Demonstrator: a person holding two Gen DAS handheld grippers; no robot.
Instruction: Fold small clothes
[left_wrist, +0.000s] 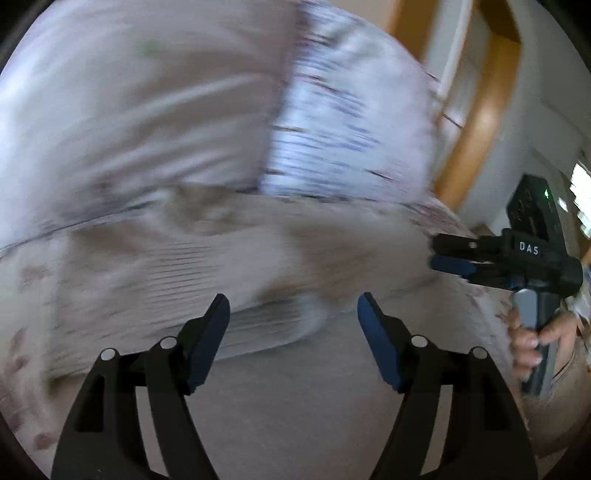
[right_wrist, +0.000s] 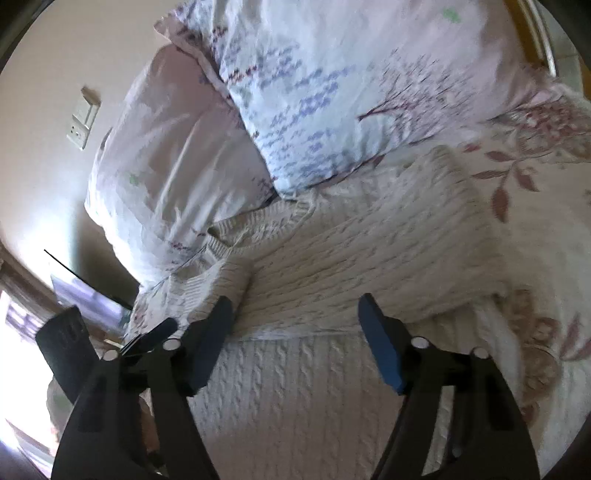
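Left wrist view: heavy motion blur. Left gripper (left_wrist: 293, 317) spread wide, nothing between the pads, hovering above the cream knit sweater (left_wrist: 166, 266) lying on the bed just ahead and left of it. Two pillows (left_wrist: 343, 122) beyond the sweater. Right gripper (left_wrist: 448, 254) visible far right, side-on, held in the right hand (left_wrist: 532, 343); looks empty, but spread vs pressed together not readable from this angle.

Right wrist view: sharper. Right gripper (right_wrist: 295, 317) spread, empty, directly over the sweater (right_wrist: 332, 258). Cable-knit body runs under and ahead of the gripper; a ribbed cuff or sleeve end (right_wrist: 225, 280) bunched just beside the near-side finger; neckline further ahead, close to the floral pillow (right_wrist: 332, 92). Floral bedsheet (right_wrist: 535, 192) off to the far side. Left gripper (right_wrist: 155, 334) edge-on at lower left.

Handling guess: soft, thick, fairly light, high friction, zero stiffness — will drape and sag from any pinch point. Best holds probably ribbed hem corners or cuff, where knit is denser; pinch deep to avoid snagging a single loop. Likely mid-fold, not finished.
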